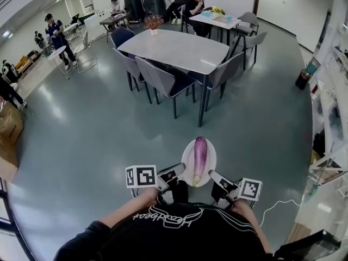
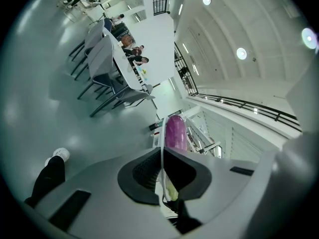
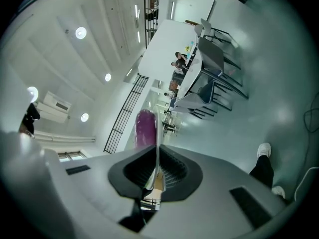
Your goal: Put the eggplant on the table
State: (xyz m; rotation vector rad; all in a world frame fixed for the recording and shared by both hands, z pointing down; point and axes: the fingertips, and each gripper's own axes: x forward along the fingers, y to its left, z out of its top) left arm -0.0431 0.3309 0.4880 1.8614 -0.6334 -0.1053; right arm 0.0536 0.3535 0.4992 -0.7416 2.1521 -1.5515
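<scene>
**Item:** eggplant (image 1: 200, 157), purple, long. It lies lengthwise on a white plate (image 1: 186, 165), carried in the air over the grey floor (image 1: 81, 135) and close to the person's body.

**Hold:** left tongs (image 1: 173, 179) clenched on the plate's near-left rim; right tongs (image 1: 217, 181) clenched on its near-right rim. Each gripper view shows the thin plate edge pinched between the dark pads, with the eggplant beyond.

**Step (judged):** transport. The grey tabletop (image 1: 179, 48) stands well apart ahead, ringed by chairs (image 1: 163, 80).

**Next move calls for:** walking up to the tabletop with the plate kept level so the eggplant does not roll, picking a gap between the chairs, then setting down on bare surface.

**Not readable:** the plate's near rim lies under the tongs. The hands are cut off by the black shirt (image 1: 174, 227). The eggplant's stem end is partly covered.
</scene>
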